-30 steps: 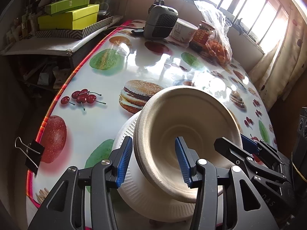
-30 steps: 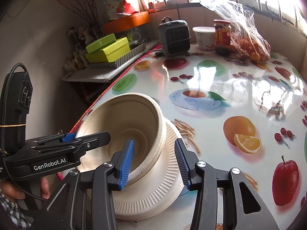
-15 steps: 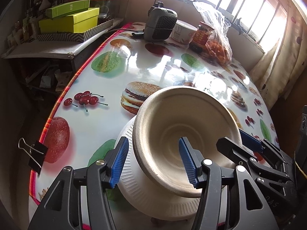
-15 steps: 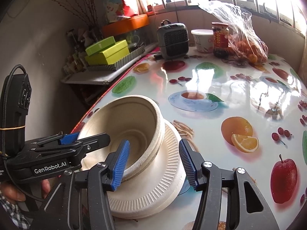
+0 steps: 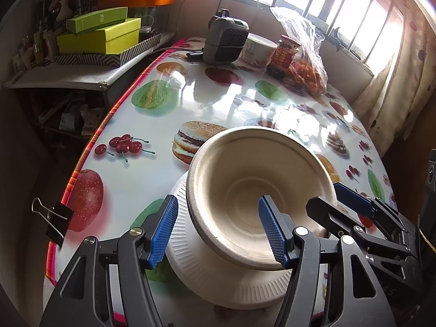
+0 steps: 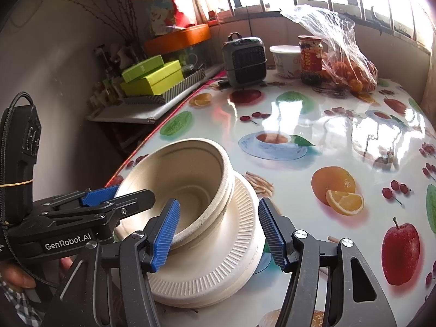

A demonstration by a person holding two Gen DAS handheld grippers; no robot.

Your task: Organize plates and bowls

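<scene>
A beige paper bowl (image 5: 253,190) (image 6: 185,179) sits stacked on white ribbed paper plates (image 5: 218,280) (image 6: 218,261) at the near edge of the table. My left gripper (image 5: 218,231) is open, its fingers straddling the bowl's near rim; it also shows in the right wrist view (image 6: 109,199). My right gripper (image 6: 218,234) is open, one finger inside the bowl, the other outside over the plates; it shows in the left wrist view (image 5: 335,204) at the bowl's right rim.
The table has a glossy fruit-print cloth (image 5: 152,169). At the far end stand a grey heater (image 6: 244,58), a white tub (image 6: 286,60), a red-label jar (image 6: 310,60) and a bag of oranges (image 6: 346,68). Green boxes (image 5: 100,35) lie on a side shelf. A binder clip (image 5: 54,218) grips the table edge.
Both grippers have opened wider around the bowl's rim and drawn back slightly. The bowl has settled lower onto the plates.
</scene>
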